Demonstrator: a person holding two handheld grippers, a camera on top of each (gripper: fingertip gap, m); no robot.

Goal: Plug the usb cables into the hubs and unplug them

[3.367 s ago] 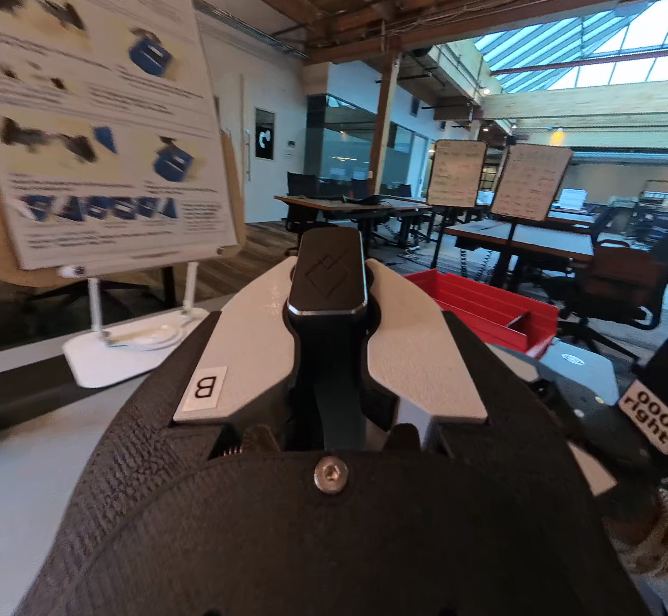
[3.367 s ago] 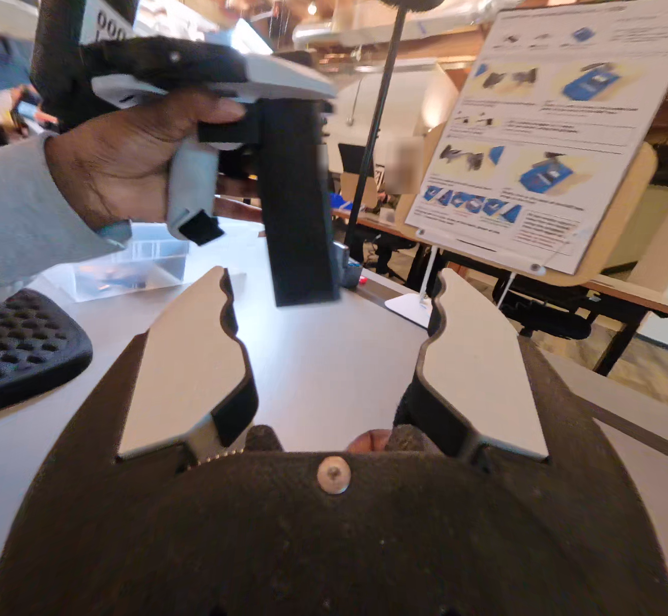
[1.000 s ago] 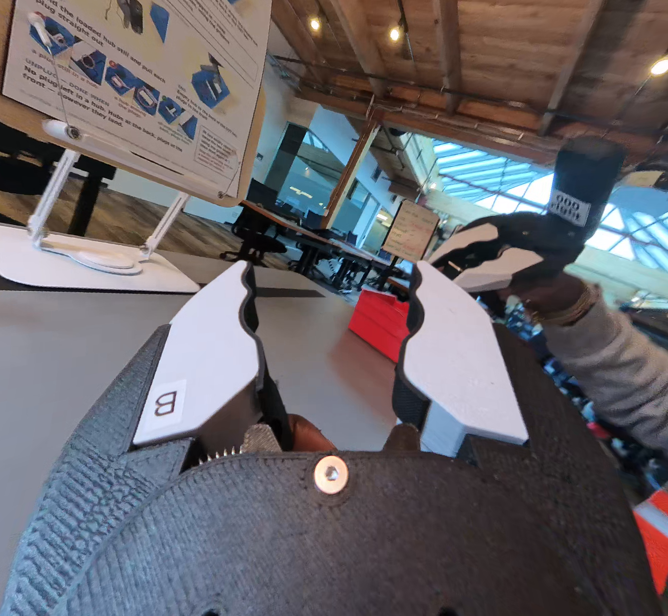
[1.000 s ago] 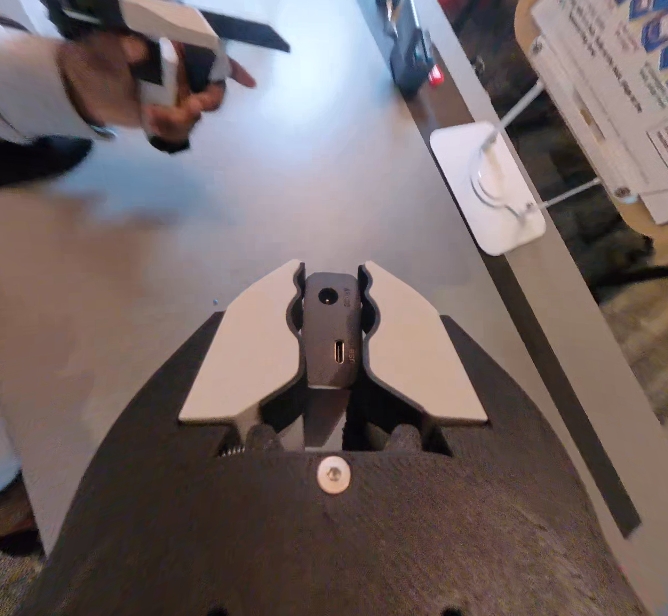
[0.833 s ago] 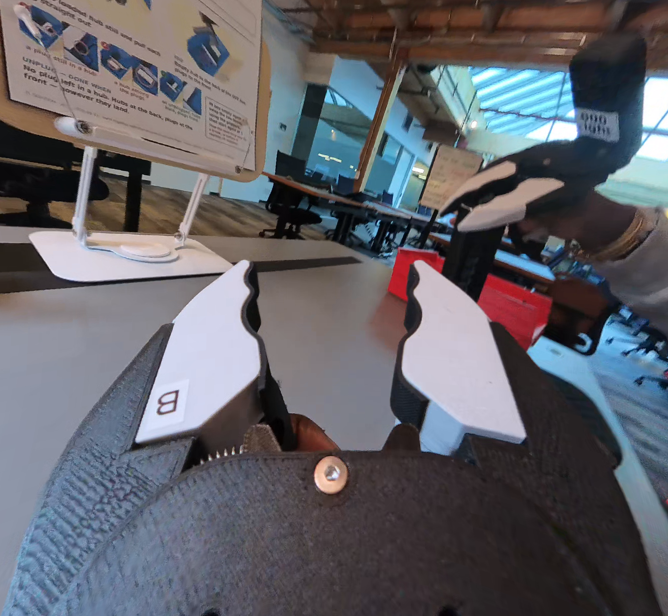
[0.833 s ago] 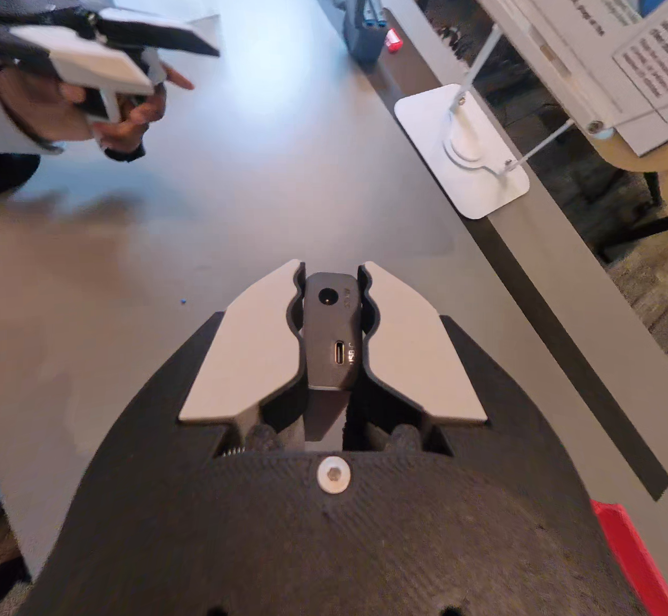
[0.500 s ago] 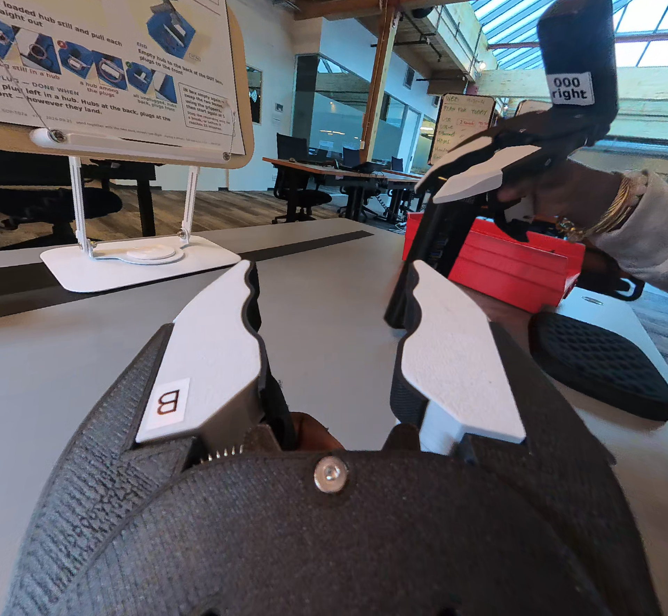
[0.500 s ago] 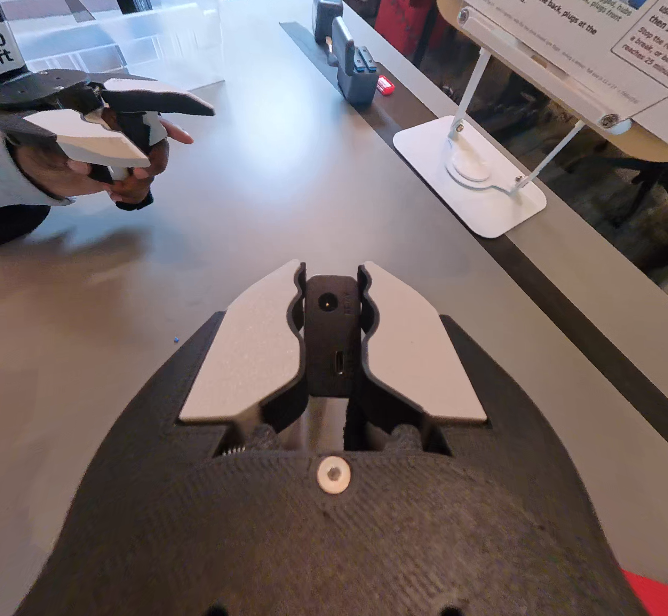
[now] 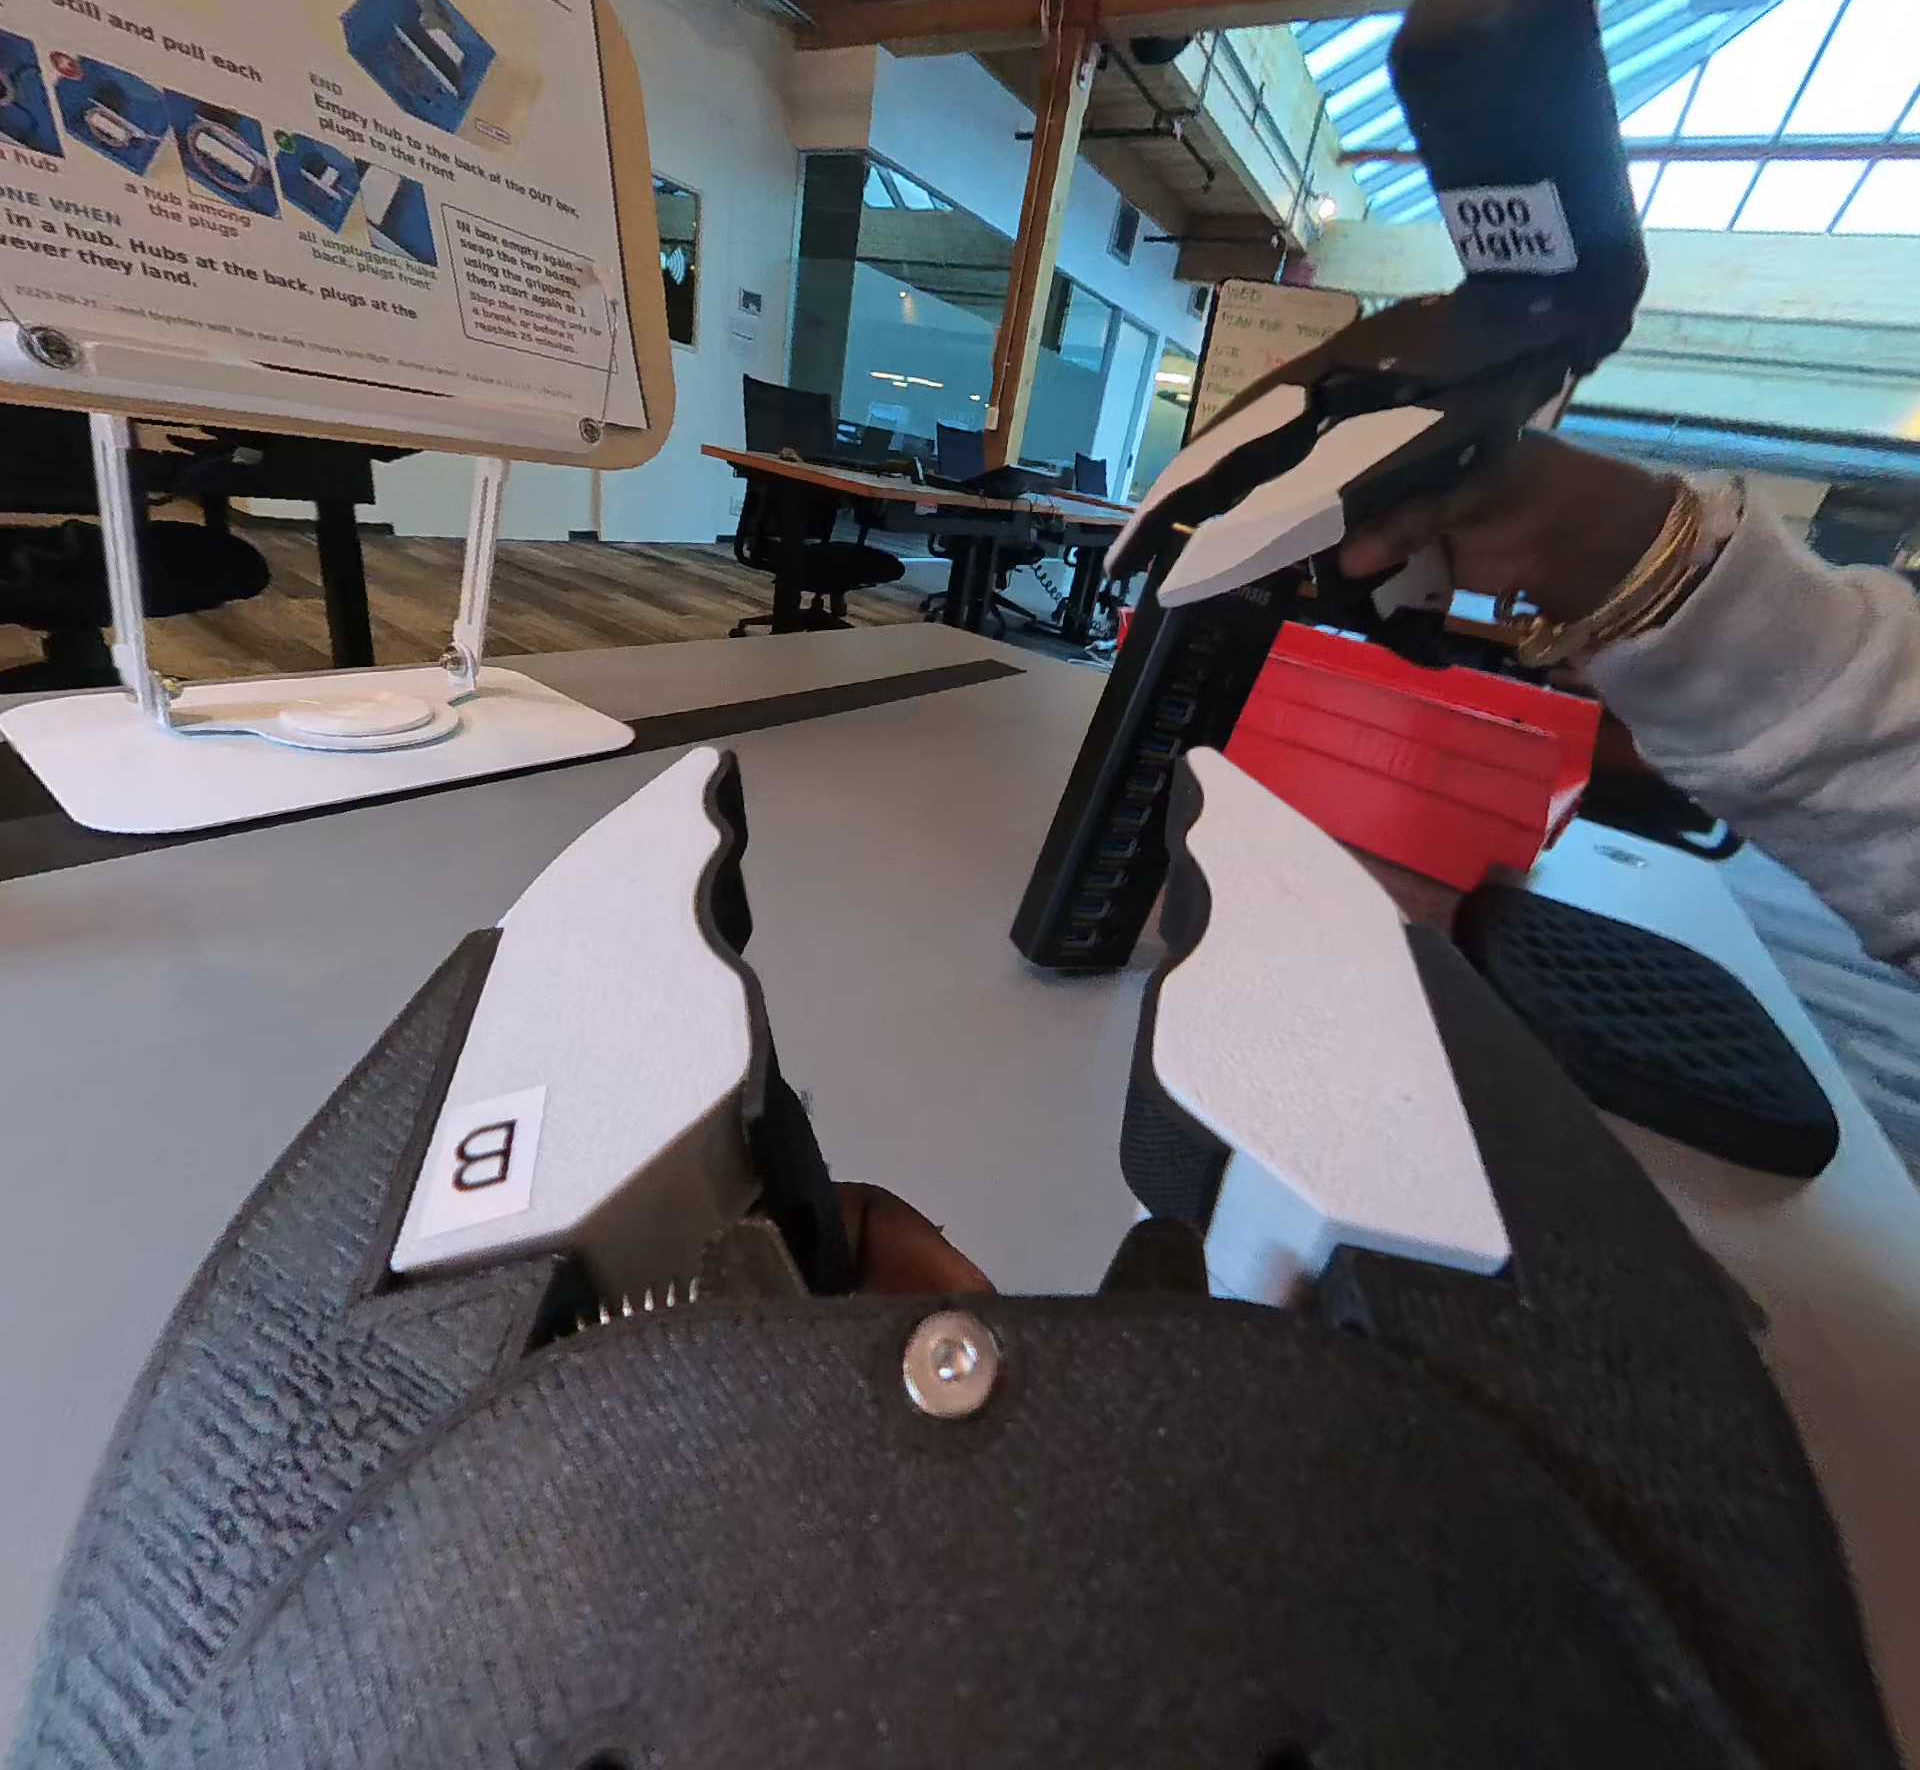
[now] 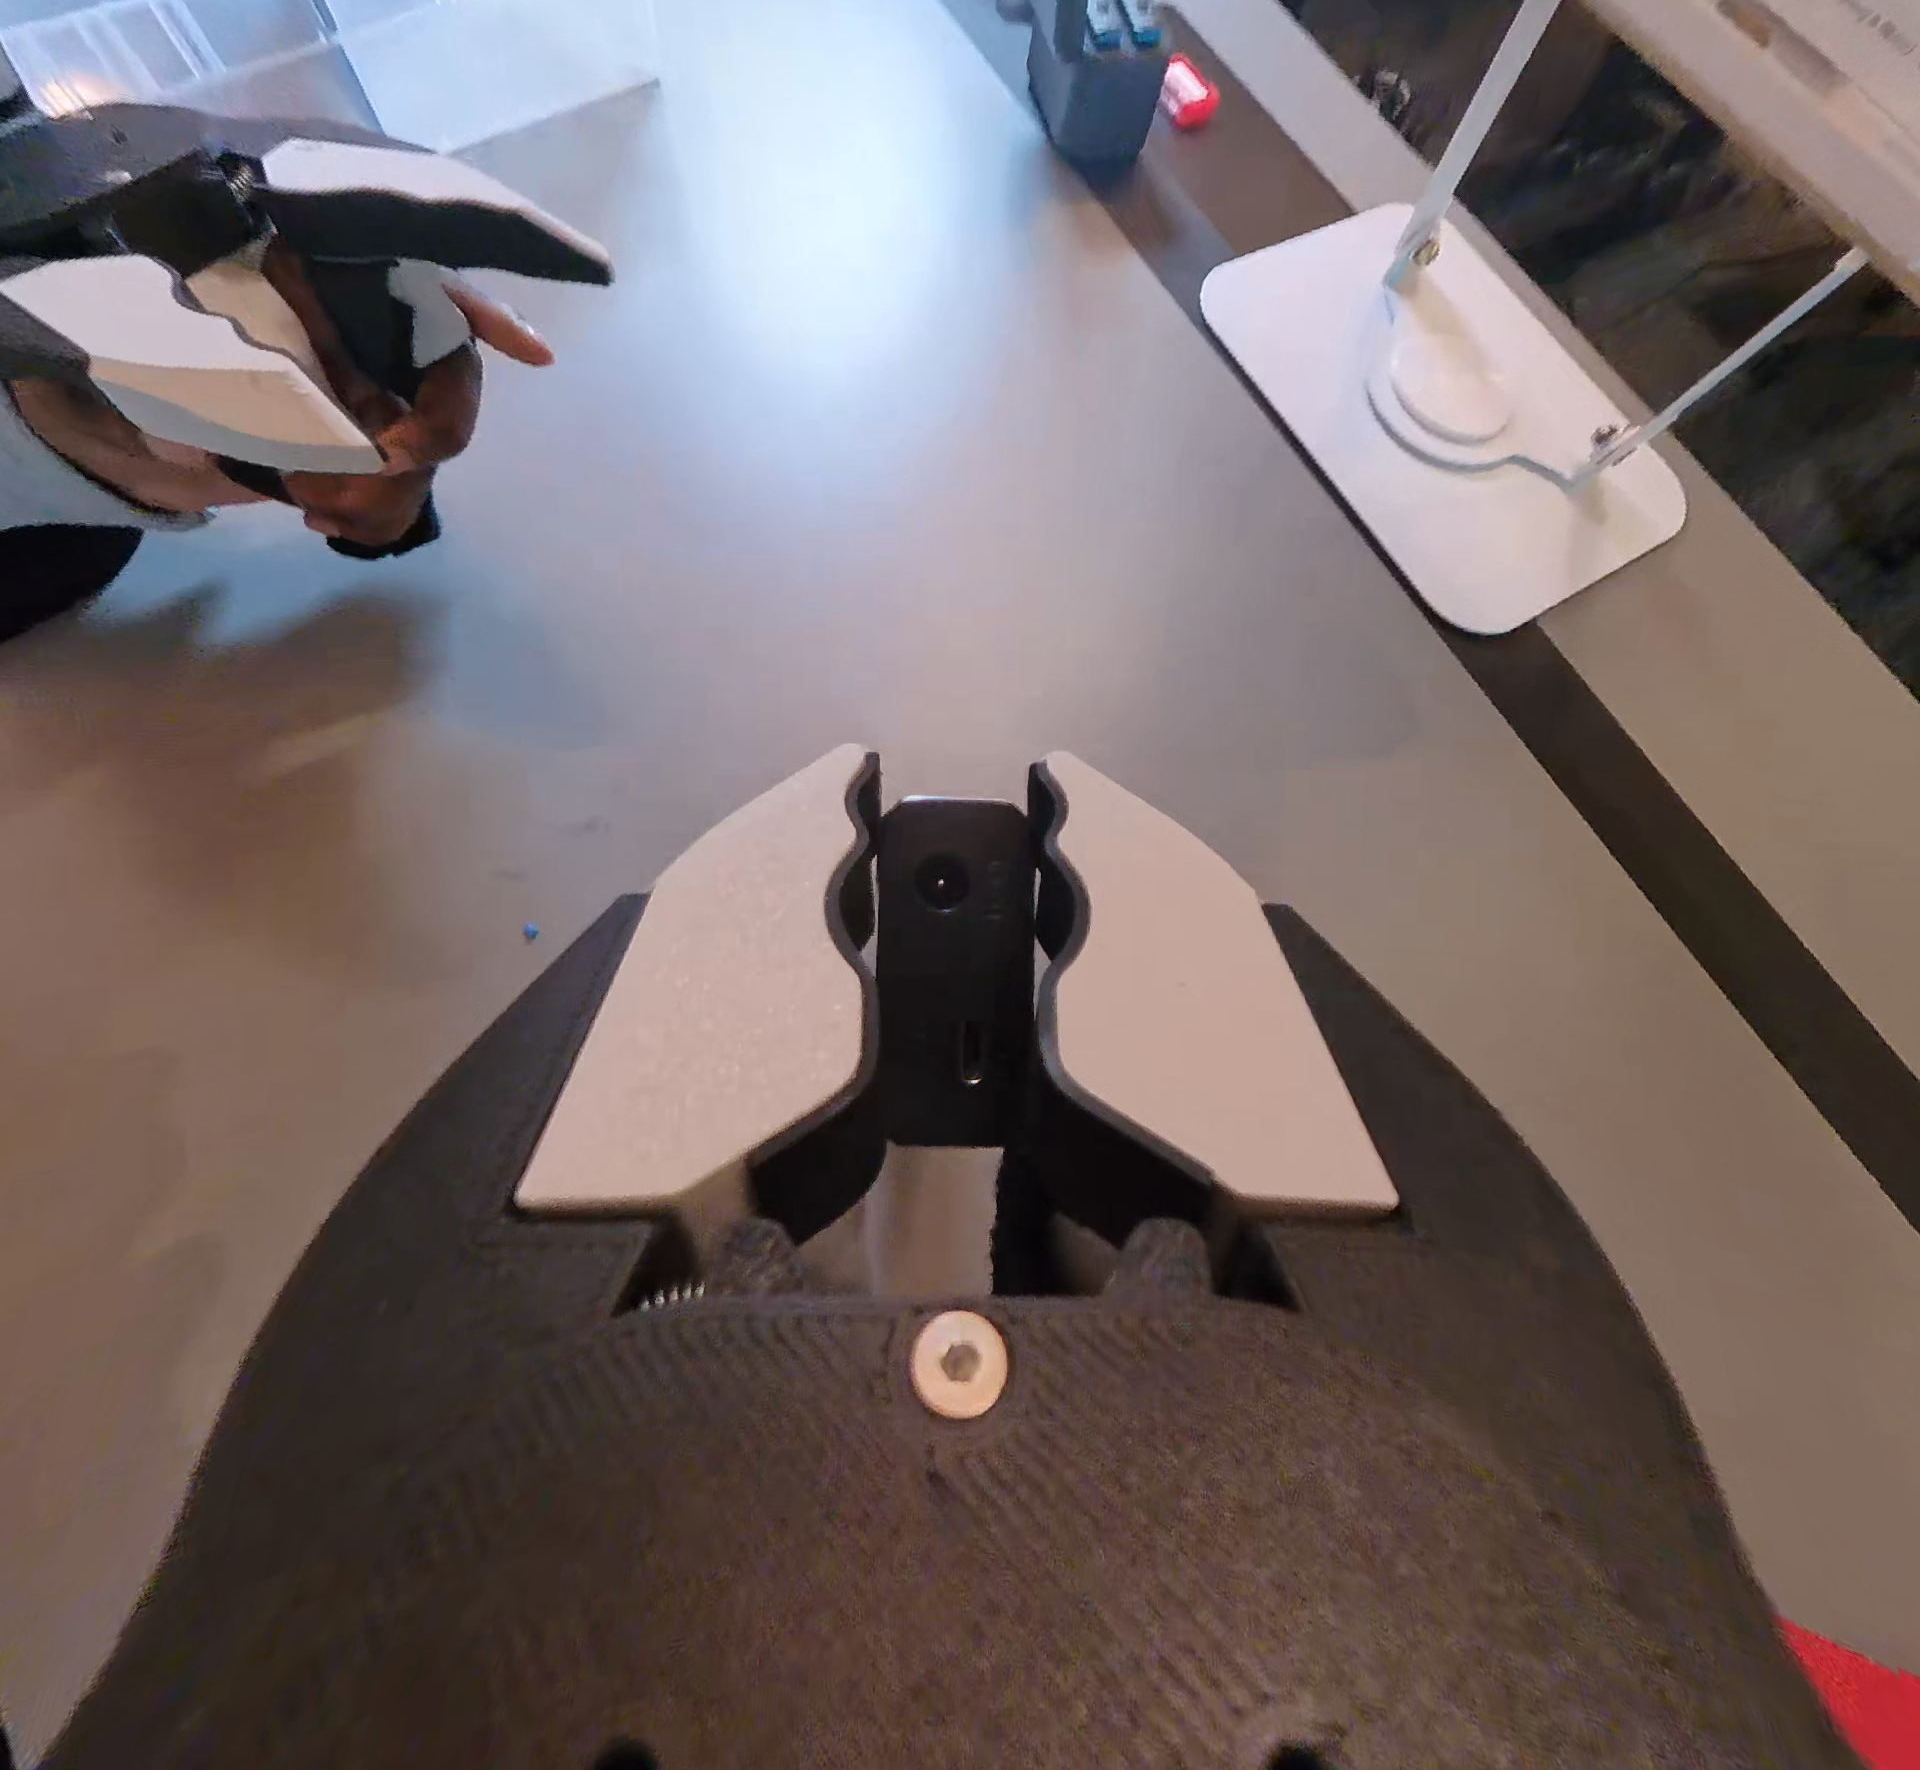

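A long black USB hub (image 9: 1143, 754) stands tilted, its lower end on the grey table (image 9: 312, 993), its row of blue ports facing my left gripper. My right gripper (image 10: 954, 775) is shut on the hub's upper end (image 10: 956, 951); in the left wrist view it (image 9: 1153, 567) shows at the upper right, held by a hand. My left gripper (image 9: 961, 785) is open and empty, low over the table, just short of the hub. In the right wrist view it (image 10: 488, 370) shows at the left, jaws apart. No USB cable is in view.
A white stand (image 9: 312, 744) with an instruction board is at the table's far edge (image 10: 1455, 432). A red box (image 9: 1403, 764) and a black mesh pad (image 9: 1642, 1024) lie behind the hub. A clear bin (image 10: 312, 6) and a dark device (image 10: 1091, 68) sit farther off.
My left gripper has tipped down from facing the ceiling to level with the table. My right gripper has brought the hub down until its lower end rests on the table in front of the left gripper.
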